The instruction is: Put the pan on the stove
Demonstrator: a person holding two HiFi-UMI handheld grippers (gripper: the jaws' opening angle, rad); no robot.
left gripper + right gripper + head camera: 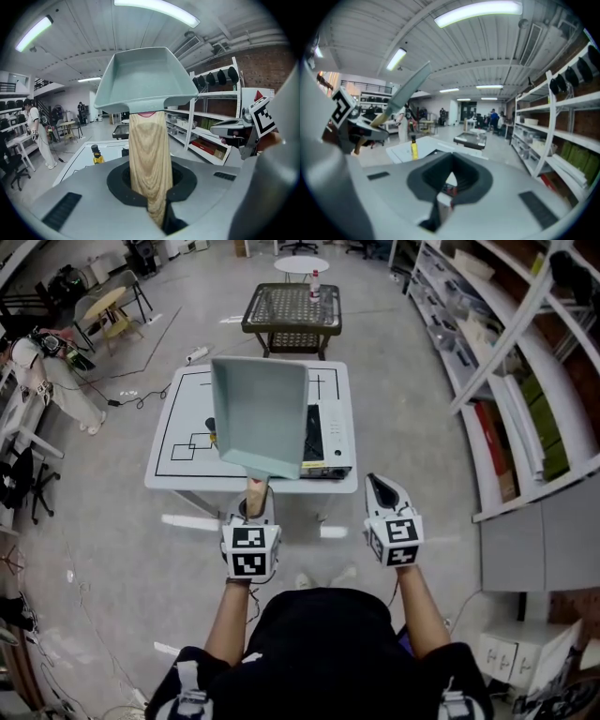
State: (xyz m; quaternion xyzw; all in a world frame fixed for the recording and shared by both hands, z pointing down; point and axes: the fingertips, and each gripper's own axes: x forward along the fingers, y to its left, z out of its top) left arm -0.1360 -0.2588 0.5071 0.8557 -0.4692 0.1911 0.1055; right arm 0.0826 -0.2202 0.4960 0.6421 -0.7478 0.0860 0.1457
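Two grippers are out in front in the head view. The left gripper (pixel 257 504) is clamped on the wooden handle (pixel 255 484) of the pale blue-green pan (pixel 261 418). The pan is up in the air, tilted, with its square body hanging over the white table (pixel 178 418). It covers part of the black stove (pixel 323 437) on the table's right side. The right gripper (pixel 380 484) hovers beside it, short of the table's near edge, with its jaws drawn together on nothing. Beyond the table stands a dark wire-top table (pixel 291 307), and shelving (pixel 506 381) runs down the right.

Over to the left gripper view, where the jaws pinch the lower end of the handle and the wood grain rises straight up between them. The pan's open inside faces the camera, high against the ceiling lights. Below and to the left, a small yellow bottle (pixel 97 155) stands on the table. A person in white (pixel 37 136) is at the far left.

Now the right gripper view: the jaws meet with only a thin slit between them, and nothing is gripped. Off to the left the pan shows edge-on, slanting upward — well above the table, not on the stove.
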